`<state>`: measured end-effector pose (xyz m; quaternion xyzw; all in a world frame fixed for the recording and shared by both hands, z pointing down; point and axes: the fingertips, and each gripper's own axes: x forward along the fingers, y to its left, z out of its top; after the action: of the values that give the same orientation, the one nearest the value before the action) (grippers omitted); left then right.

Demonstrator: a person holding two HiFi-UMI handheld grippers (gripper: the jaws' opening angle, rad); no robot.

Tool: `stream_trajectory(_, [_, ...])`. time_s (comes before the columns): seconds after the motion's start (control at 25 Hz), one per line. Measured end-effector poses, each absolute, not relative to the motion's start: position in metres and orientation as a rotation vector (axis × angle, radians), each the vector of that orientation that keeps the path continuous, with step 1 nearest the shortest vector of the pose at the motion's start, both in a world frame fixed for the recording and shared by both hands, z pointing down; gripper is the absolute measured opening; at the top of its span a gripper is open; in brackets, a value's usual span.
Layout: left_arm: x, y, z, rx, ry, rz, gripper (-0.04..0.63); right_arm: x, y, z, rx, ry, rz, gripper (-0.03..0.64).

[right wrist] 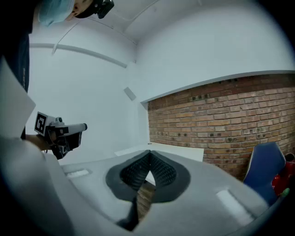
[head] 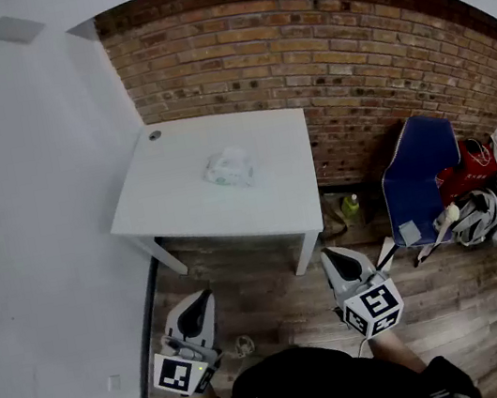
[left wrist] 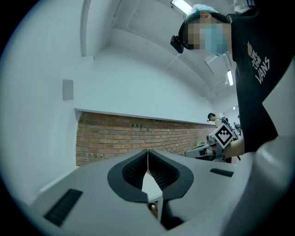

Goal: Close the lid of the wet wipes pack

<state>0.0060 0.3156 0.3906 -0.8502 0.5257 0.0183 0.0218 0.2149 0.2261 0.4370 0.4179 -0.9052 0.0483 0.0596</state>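
Observation:
The wet wipes pack (head: 228, 168), pale and crumpled-looking, lies near the middle of the small white table (head: 184, 209) against the brick wall. Both grippers hang well short of the table, over the wooden floor near the person's body. My left gripper (head: 194, 306) is at lower left, jaws touching at the tips and nothing between them (left wrist: 147, 150). My right gripper (head: 335, 259) is at lower right, also shut and empty (right wrist: 149, 153). Whether the pack's lid is up cannot be made out from here.
A blue chair (head: 420, 172) with bags and clothes stands right of the table. A green bottle (head: 352, 207) sits on the floor by the table's right leg. White wall runs along the left. Wooden floor lies between me and the table.

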Motion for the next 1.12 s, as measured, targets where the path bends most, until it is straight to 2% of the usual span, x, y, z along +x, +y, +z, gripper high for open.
stream_trajectory(0.68, [0.039,0.324,0.410,-2.700,1.604,0.001,0.006,0.217,0.231,0.440,1.200,-2.792,0.208,0.000])
stream_trajectory(1.12, [0.030,0.285,0.420,-2.777,1.523,-0.012,0.006,0.211,0.197,0.455,1.276,-2.750,0.291,0.000])
